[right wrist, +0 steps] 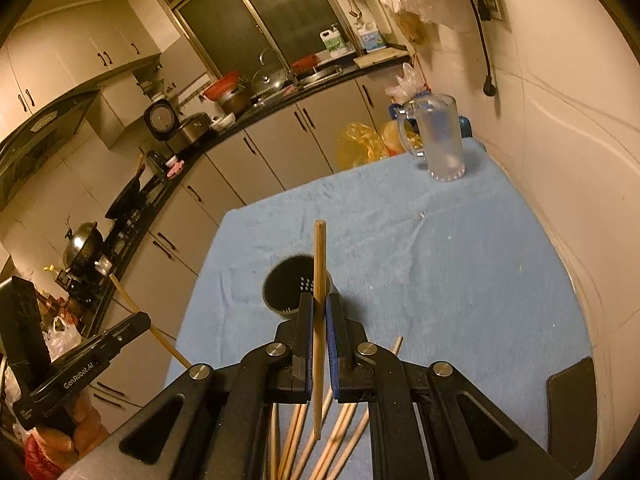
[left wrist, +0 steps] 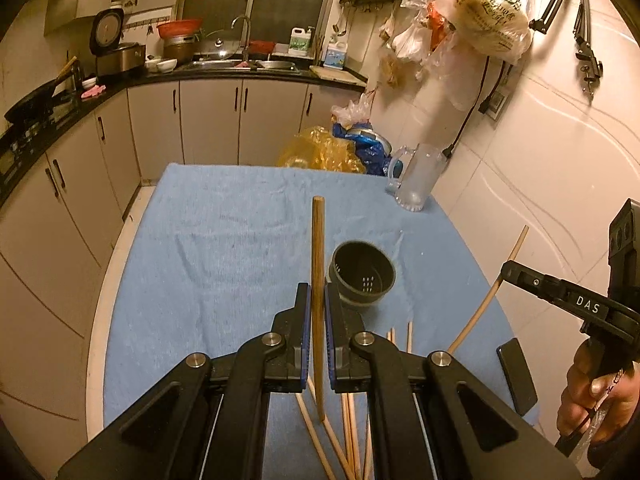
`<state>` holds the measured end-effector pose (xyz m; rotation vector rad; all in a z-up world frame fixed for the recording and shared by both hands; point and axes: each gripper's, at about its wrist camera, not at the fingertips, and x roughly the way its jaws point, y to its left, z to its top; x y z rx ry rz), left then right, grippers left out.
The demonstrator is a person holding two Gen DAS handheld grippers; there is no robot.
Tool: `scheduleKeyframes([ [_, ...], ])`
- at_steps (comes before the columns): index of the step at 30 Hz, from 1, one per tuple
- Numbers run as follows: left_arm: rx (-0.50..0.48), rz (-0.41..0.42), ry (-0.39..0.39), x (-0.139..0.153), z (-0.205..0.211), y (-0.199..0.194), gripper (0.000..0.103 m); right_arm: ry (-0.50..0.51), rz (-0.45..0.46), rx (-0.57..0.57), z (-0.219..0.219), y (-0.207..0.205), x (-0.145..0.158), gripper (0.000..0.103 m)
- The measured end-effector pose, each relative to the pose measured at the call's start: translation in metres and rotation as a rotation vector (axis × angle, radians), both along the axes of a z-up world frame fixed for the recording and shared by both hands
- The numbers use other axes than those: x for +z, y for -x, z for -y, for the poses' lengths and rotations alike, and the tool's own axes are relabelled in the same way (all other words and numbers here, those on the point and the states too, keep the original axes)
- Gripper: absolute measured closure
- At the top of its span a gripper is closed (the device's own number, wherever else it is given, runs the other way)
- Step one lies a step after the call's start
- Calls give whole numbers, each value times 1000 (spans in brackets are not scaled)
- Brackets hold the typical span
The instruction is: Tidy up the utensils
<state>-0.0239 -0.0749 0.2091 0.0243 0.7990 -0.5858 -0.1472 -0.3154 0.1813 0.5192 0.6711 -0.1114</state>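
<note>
My left gripper (left wrist: 317, 300) is shut on a wooden chopstick (left wrist: 318, 248) that stands nearly upright above the blue cloth (left wrist: 224, 240). My right gripper (right wrist: 319, 308) is shut on another chopstick (right wrist: 319, 264), also upright. A black perforated utensil cup (left wrist: 362, 276) lies tilted on the cloth just right of the left gripper, and in the right wrist view the cup (right wrist: 290, 284) sits just ahead-left of the right gripper. Several loose chopsticks (left wrist: 348, 432) lie on the cloth under the grippers; they also show in the right wrist view (right wrist: 336, 440). The right gripper with its chopstick shows at the right edge of the left view (left wrist: 504, 272).
A clear glass mug (left wrist: 418, 178) stands at the cloth's far right corner by the wall. Yellow and blue plastic bags (left wrist: 328, 152) sit behind the table's far edge. A dark phone (left wrist: 516, 376) lies at the cloth's right edge. Kitchen cabinets (left wrist: 208, 120) run left and behind.
</note>
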Motion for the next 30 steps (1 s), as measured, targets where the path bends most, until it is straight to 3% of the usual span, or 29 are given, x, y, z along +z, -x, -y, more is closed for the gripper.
scheduleKeyframes([
  [16,-10,96,104,82,33,-48,97,-39,143,-51,39,-50,76,97],
  [23,15,70,104,72,63,-79,97,-32,144,-96,51,-83,74,97],
  [30,47,15,92,38,80,-99,97,-45,79,-99,55,-110,44,97],
])
